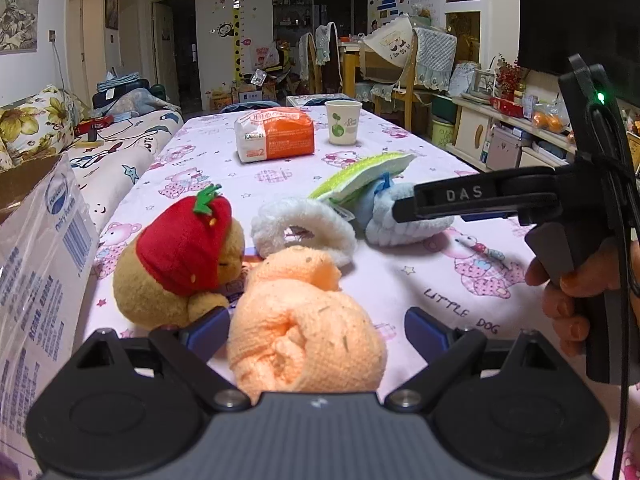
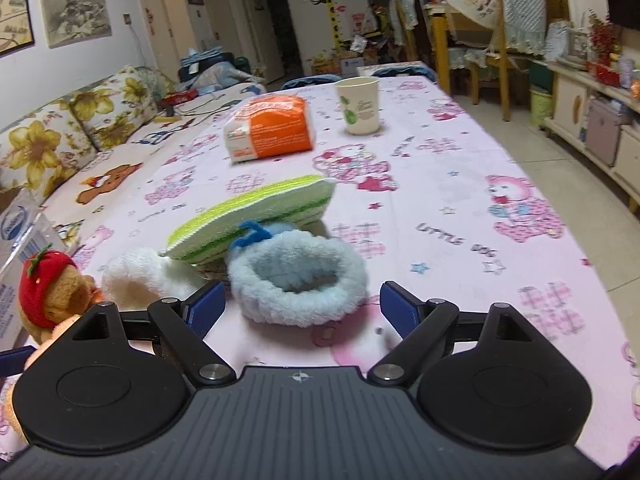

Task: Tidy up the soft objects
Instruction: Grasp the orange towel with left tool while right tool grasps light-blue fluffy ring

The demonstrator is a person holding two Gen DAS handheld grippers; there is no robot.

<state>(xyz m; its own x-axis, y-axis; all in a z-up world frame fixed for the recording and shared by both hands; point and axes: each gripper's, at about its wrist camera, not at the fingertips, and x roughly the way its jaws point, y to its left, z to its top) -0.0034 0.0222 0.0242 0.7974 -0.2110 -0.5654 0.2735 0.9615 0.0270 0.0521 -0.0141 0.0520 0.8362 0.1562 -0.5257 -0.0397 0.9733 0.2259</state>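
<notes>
An orange rolled towel [image 1: 304, 332] lies on the pink tablecloth between the open jaws of my left gripper [image 1: 316, 330], which do not touch it. A brown plush bear with a red strawberry hat [image 1: 180, 256] sits to its left. A white fluffy band [image 1: 304, 232] lies behind the towel. A light blue fluffy band [image 2: 300, 284] lies between the open jaws of my right gripper [image 2: 302, 306]. A green and white sponge cloth [image 2: 256, 220] leans on the blue band. The right gripper also shows in the left wrist view [image 1: 400, 208], over the blue band [image 1: 400, 228].
An orange and white soft pack [image 1: 276, 134] and a paper cup [image 1: 342, 122] stand farther back on the table [image 1: 440, 280]. A clear plastic package [image 1: 36, 264] stands at the left edge. A sofa [image 1: 100, 152] runs along the left; shelves and chairs are at the right.
</notes>
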